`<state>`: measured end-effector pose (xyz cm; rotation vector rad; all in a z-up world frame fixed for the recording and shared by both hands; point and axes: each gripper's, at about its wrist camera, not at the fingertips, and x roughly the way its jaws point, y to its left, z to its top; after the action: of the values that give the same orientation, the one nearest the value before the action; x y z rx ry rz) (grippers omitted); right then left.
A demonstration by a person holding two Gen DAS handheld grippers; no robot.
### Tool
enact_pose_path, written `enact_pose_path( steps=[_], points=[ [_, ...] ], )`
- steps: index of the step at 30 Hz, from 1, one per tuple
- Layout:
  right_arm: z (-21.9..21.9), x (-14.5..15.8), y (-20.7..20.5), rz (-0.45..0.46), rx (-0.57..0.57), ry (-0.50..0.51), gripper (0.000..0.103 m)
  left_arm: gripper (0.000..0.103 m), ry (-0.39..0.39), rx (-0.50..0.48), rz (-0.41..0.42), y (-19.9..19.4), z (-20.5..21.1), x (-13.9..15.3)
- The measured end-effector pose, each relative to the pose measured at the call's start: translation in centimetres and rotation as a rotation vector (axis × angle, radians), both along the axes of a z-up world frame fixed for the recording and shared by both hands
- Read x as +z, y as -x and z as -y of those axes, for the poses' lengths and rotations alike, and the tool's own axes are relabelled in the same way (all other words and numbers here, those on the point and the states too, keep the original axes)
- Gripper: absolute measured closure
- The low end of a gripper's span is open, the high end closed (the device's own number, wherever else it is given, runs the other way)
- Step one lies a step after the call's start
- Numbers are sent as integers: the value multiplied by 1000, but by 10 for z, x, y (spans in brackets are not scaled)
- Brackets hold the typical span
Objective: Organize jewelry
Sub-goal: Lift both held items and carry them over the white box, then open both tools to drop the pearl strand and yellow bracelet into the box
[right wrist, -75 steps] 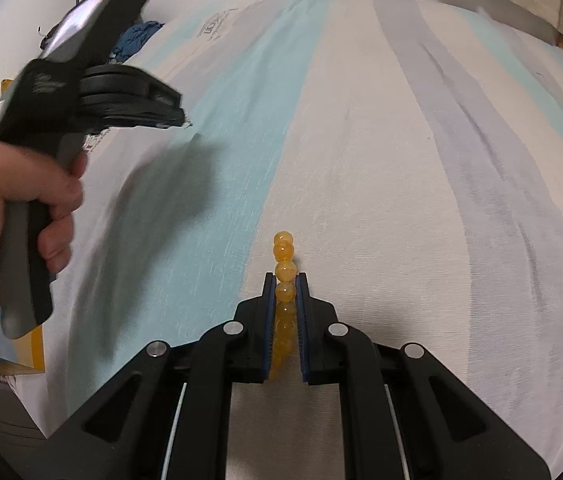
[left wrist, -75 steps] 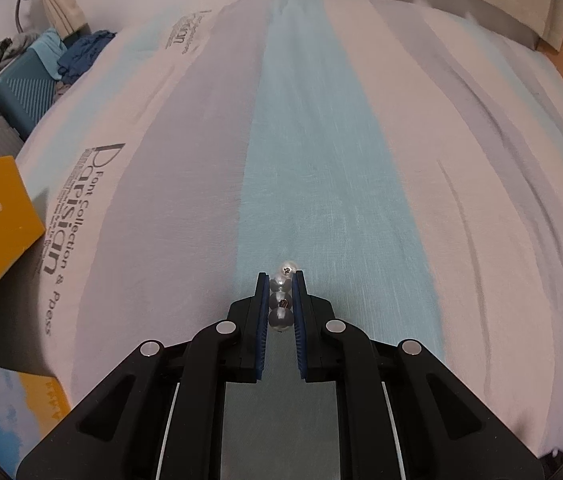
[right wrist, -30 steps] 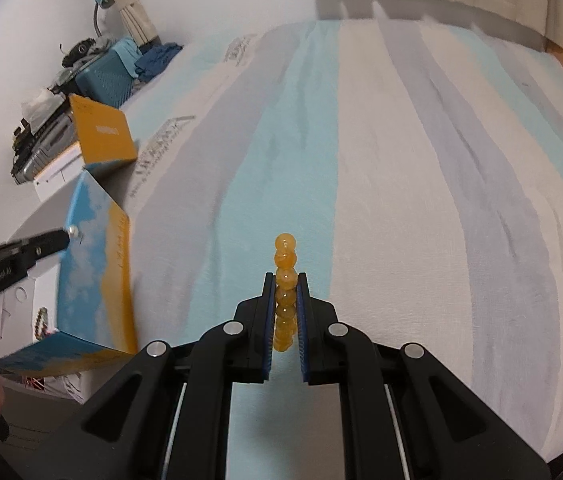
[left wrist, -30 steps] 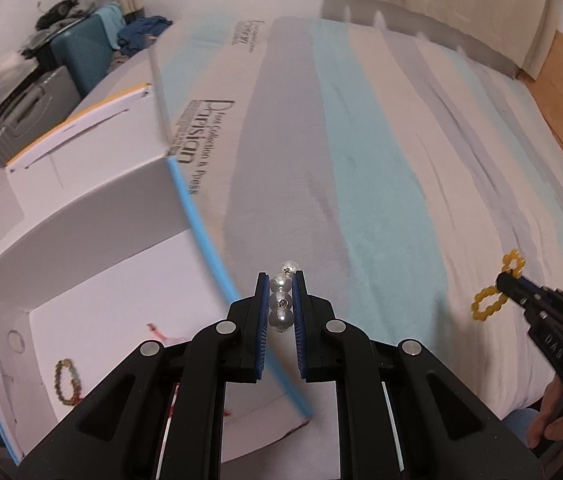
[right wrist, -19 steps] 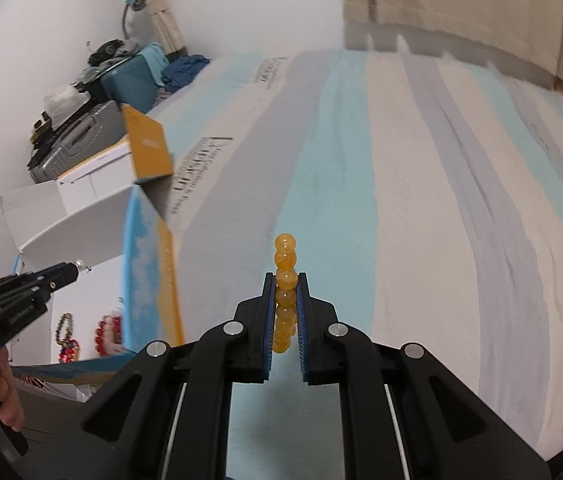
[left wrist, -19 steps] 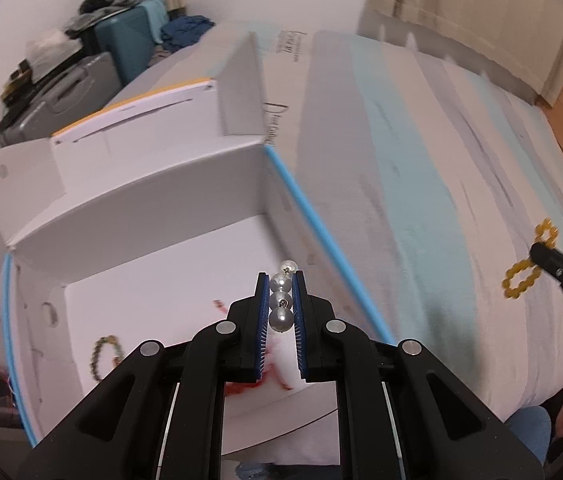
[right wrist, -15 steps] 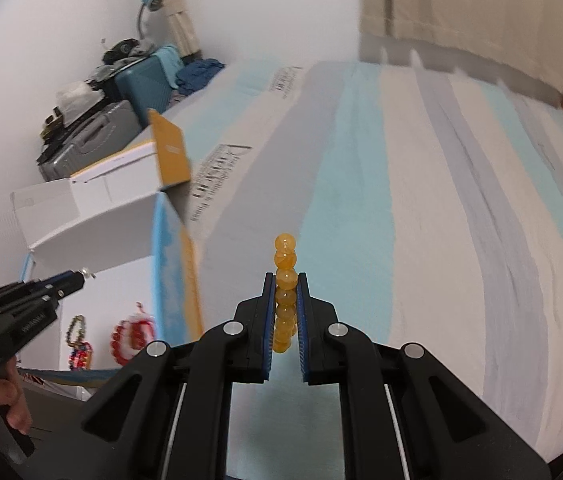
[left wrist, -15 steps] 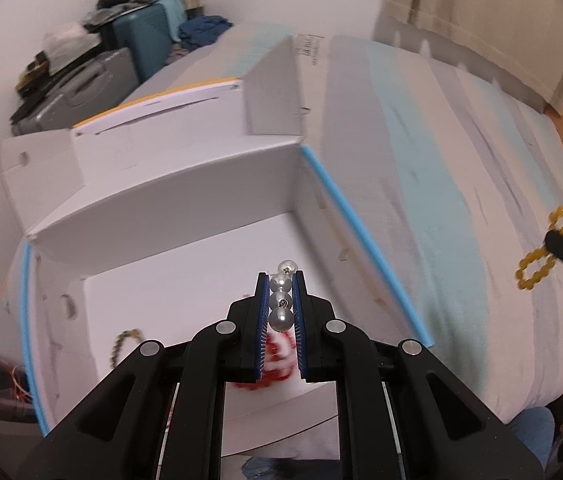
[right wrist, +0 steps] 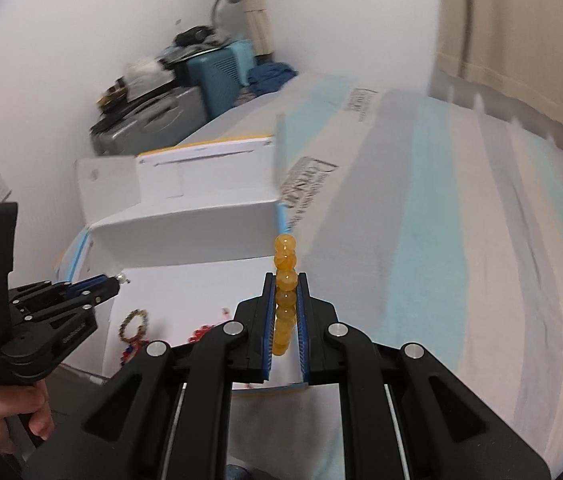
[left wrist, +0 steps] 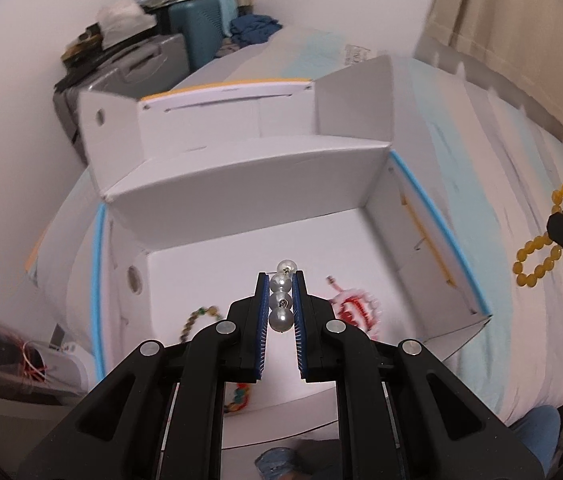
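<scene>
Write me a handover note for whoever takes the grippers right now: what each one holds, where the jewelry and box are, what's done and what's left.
Left gripper: shut on the pearl strand, above the open white box.
Right gripper: shut on the yellow bead bracelet, over the striped bed beside the box's right wall, not yet above the opening.
Already lying in the box: a red bead piece, a dark bead bracelet, a multicolour piece partly hidden by the left gripper.
Left to do: release the pearls into the box, bring the yellow bracelet over and drop it in. I see no other loose jewelry on the bed in these views.
</scene>
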<state>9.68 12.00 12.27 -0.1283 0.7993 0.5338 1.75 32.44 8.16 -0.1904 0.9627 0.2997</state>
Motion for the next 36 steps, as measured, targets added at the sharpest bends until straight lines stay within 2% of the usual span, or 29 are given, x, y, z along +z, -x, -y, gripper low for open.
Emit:
enact_pose_path(
  steps=[5, 12, 18, 28, 36],
  points=[
    [-39, -13, 11, -13, 60, 26, 94, 92, 23, 39, -16, 14, -24, -12],
    [-70, -41, 11, -54, 98, 57, 94, 92, 32, 61, -55, 20, -43, -30],
    [-92, -69, 7, -93, 131, 126, 94, 92, 53, 57, -107, 18, -52, -50],
    [-111, -105, -2, -164, 171, 199, 94, 92, 87, 48, -184, 10, -60, -83],
    [-115, -118, -10, -188, 169, 228, 94, 92, 89, 43, -230, 5, -60, -97]
  ],
)
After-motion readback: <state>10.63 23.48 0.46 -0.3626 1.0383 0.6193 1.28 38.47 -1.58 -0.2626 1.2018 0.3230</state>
